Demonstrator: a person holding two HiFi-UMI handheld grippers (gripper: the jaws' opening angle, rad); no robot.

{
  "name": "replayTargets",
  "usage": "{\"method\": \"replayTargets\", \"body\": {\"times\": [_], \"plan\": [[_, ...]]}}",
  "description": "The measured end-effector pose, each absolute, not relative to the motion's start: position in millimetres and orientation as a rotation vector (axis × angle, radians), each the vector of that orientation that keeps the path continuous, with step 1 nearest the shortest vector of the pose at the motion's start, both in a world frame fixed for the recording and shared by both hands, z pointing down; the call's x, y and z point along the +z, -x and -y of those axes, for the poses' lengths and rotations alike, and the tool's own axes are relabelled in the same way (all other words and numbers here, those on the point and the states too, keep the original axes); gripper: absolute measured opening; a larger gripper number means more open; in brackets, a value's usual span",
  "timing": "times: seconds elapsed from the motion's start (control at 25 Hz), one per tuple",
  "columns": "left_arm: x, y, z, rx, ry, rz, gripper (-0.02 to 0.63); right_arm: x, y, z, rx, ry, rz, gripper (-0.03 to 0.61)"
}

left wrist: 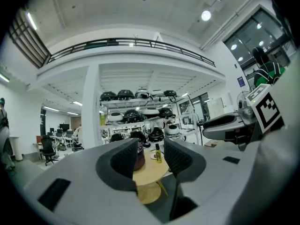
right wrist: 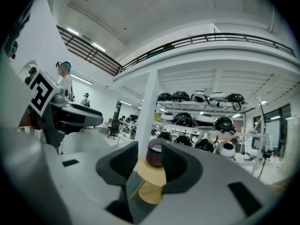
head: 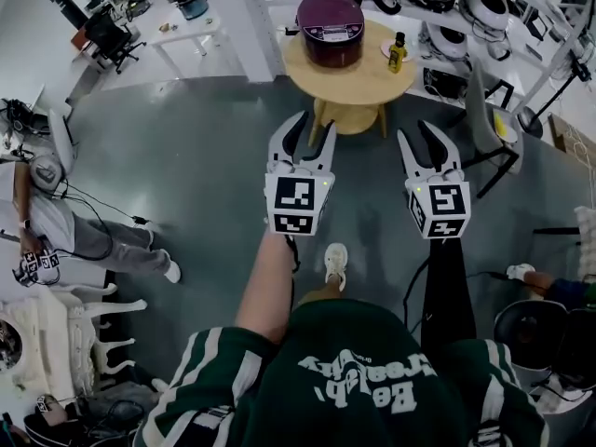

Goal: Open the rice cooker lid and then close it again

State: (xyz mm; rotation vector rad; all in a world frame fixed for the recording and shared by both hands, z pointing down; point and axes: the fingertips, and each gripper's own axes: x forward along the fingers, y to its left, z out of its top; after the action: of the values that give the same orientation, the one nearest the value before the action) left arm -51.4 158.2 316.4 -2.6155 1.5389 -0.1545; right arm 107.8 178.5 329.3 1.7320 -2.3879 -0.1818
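Smooth grey floor (head: 205, 156) spreads beneath two matte grey grippers held level, side by side. Left gripper (head: 315, 124) and right gripper (head: 419, 133), with ribbed dark pads, both stand with jaws apart and empty. Ahead, well apart from them, a round pale wooden table (head: 358, 87) carries the squat, glossy maroon cooker (head: 330, 28), lid down, and a small yellow bottle (head: 398, 52). Beyond, white shelves (left wrist: 140, 101) hold rounded black and white cookers.

One jaw of the left gripper (left wrist: 150, 159), on its 9 o'clock side, covers most of the rice cooker (left wrist: 139, 156), leaving a maroon sliver. In the head view, the cooker's panel print and the yellow bottle (head: 398, 52) label are too small to read. Between 3 and 4 o'clock, the frame edge cuts a person's sleeve (head: 559, 291).
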Motion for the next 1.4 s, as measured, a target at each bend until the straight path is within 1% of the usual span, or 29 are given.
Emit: {"method": "replayTargets", "body": {"times": [0.44,0.84,1.16,1.4], "plan": [[312,60,-29,-0.117,2.634,-1.504,0.163,326,-91,-49,-0.195,-1.727,2.377,0.167],[306,68,47,-0.083,2.628,-1.509,0.163,325,-75,29,-0.181,-1.698,2.443,0.17],[315,65,97,-0.095,2.633,-1.507,0.163,330,-74,87,-0.187,-1.662,2.469,0.172],[340,62,156,-0.144,2.649,-1.525,0.163,342,-81,151,-0.162,-1.631,2.481,0.183]]}}
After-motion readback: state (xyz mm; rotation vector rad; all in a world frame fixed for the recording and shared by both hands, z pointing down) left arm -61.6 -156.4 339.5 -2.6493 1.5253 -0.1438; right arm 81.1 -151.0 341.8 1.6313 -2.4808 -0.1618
